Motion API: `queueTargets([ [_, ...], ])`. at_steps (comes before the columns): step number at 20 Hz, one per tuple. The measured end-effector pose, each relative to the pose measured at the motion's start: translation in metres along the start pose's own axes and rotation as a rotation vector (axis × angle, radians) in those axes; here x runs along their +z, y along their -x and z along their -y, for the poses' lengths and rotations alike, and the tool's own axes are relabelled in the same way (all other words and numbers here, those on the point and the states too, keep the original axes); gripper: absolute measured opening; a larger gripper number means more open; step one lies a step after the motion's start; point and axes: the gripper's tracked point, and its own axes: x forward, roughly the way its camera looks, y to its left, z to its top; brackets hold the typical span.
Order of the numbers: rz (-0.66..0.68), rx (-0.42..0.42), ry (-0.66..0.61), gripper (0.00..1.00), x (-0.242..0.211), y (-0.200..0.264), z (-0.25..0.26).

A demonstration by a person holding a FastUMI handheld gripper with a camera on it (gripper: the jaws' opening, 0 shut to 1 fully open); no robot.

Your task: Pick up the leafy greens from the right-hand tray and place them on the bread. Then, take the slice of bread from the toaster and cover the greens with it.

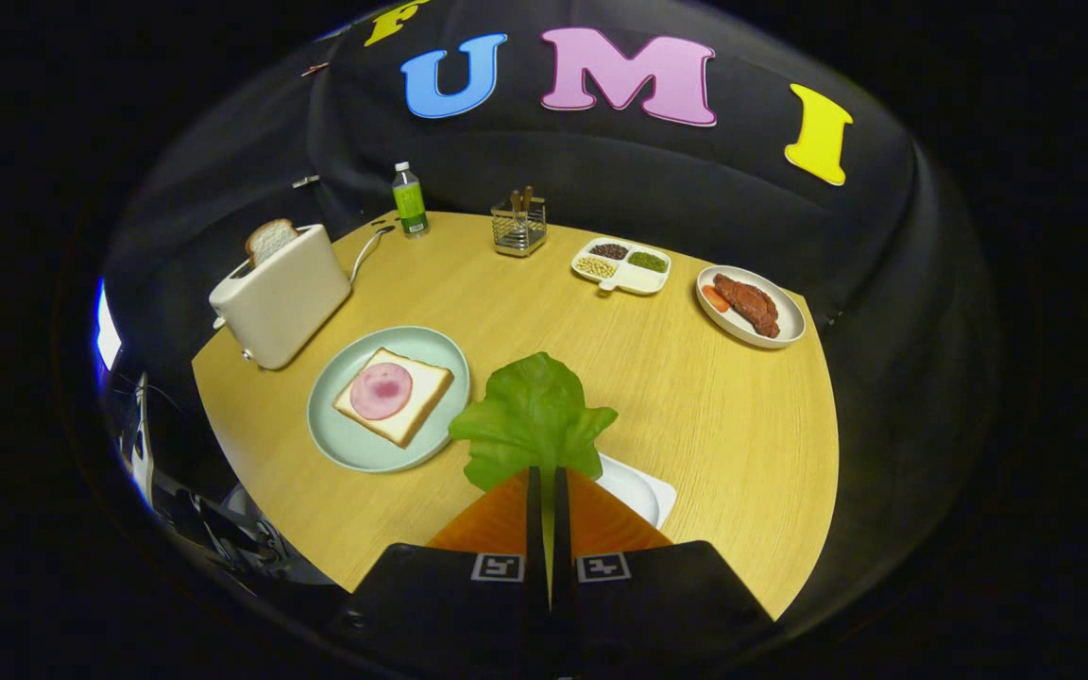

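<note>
gripper view: gripper [549, 486] clamps leafy greens [533, 416]; plate [341, 439] holds bread [412, 406].

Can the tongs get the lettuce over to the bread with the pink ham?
Probably yes. The tongs are shut on the lettuce, held up above the table, and the bread lies open on its plate just ahead to the left, nothing between.

Bright green leafy greens [533, 416] pinched in hand-held gripper [549, 486]. Ahead-left: pale mint plate [336, 444], white bread [416, 406], pink ham [381, 390]. Cream toaster [284, 302] beyond. Light wood-grain surface [723, 425]. White tray [643, 491] just right.
</note>
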Motion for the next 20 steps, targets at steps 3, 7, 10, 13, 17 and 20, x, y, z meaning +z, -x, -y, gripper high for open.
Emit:
queueTargets([
  [3,0.043,0.029,0.020,0.06,0.030,0.004,-0.025],
  [7,0.071,0.071,0.060,0.06,0.060,-0.002,-0.061],
  [10,0.080,0.105,0.060,0.05,0.073,-0.012,-0.091],
  [13,0.074,0.130,0.067,0.06,0.080,-0.026,-0.117],
  [17,0.048,0.153,0.070,0.05,0.082,-0.044,-0.145],
  [20,0.029,0.159,0.065,0.06,0.083,-0.056,-0.159],
])
